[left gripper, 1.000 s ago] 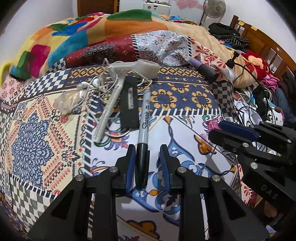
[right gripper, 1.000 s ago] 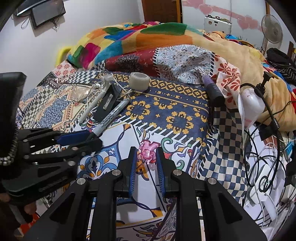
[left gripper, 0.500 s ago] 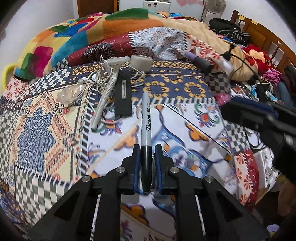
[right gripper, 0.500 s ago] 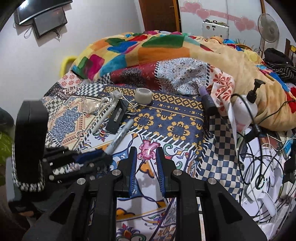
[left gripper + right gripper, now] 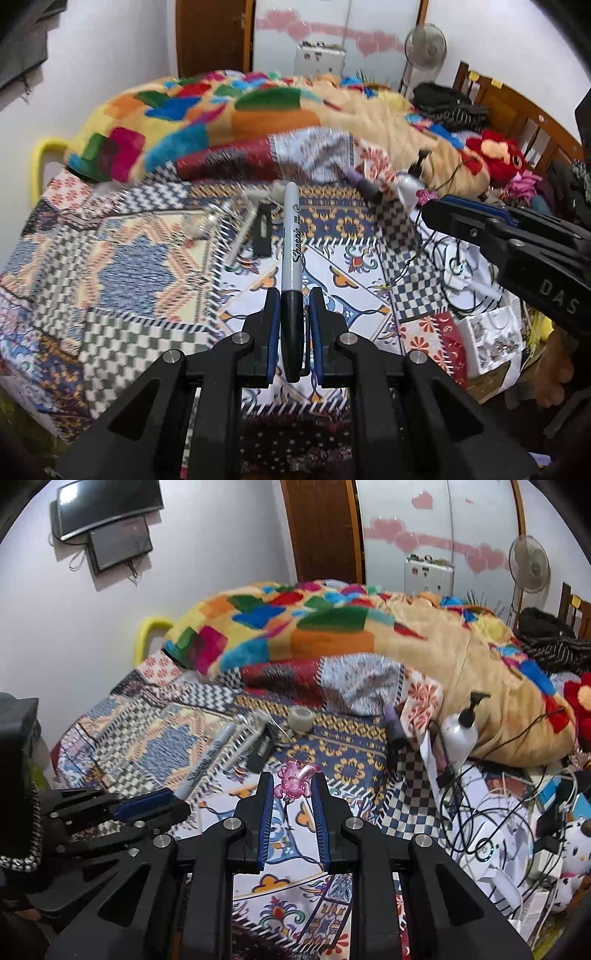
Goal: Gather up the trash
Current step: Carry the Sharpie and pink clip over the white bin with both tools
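The left hand-held gripper (image 5: pixel 291 314) is closed on the black cap end of the marker (image 5: pixel 291 254), held level above the bed (image 5: pixel 155 266). The right hand-held gripper (image 5: pixel 292 794) is pinched onto a pink wrapper (image 5: pixel 294 774), also raised. Carry step judged; a bin, unseen, is needed next.

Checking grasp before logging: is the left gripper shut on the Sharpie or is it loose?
Shut on it. The left gripper's blue pads press both sides of the Sharpie's black cap, and the marker sticks out above the bedspread, lifted clear.
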A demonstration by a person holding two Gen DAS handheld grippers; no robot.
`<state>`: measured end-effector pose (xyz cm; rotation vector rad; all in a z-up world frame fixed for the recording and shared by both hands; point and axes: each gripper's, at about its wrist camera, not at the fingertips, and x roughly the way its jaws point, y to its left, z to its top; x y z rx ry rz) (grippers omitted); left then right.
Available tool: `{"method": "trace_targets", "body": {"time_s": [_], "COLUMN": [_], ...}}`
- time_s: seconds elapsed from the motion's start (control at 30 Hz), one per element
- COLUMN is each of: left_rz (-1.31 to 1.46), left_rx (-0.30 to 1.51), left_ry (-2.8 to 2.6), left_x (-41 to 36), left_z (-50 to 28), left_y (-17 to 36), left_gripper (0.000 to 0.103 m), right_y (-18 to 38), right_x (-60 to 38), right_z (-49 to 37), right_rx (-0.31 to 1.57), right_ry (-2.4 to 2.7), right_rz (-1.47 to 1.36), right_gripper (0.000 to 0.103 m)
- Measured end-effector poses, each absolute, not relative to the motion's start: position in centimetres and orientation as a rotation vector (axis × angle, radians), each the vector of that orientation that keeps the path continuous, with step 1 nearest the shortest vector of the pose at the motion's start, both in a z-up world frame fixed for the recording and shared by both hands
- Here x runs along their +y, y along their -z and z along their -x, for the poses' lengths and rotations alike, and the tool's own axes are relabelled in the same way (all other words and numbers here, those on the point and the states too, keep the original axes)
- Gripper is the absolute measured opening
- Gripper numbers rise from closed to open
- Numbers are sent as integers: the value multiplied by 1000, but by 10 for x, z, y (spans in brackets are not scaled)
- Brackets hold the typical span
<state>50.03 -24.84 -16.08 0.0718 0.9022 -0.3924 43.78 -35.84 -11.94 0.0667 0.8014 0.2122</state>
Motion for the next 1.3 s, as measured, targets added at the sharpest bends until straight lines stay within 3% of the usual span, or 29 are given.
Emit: {"method": "trace_targets", "body": {"time_s": [0.63,1.3], "left_rz": [26,121], "left_rx": [717,662], "left_ry": [229,-35], "left_x": [-138,25], "left_z": [-384,-268], "left_y": [75,67], "left_gripper": [14,14], "right_y": [39,32], "right_x": [-284,-138], "right_z": [-365,-298], "right_rx": [655,651], "right_ry": [-327,-594], "right_rz": [-7,76], "right_gripper": [19,19]}}
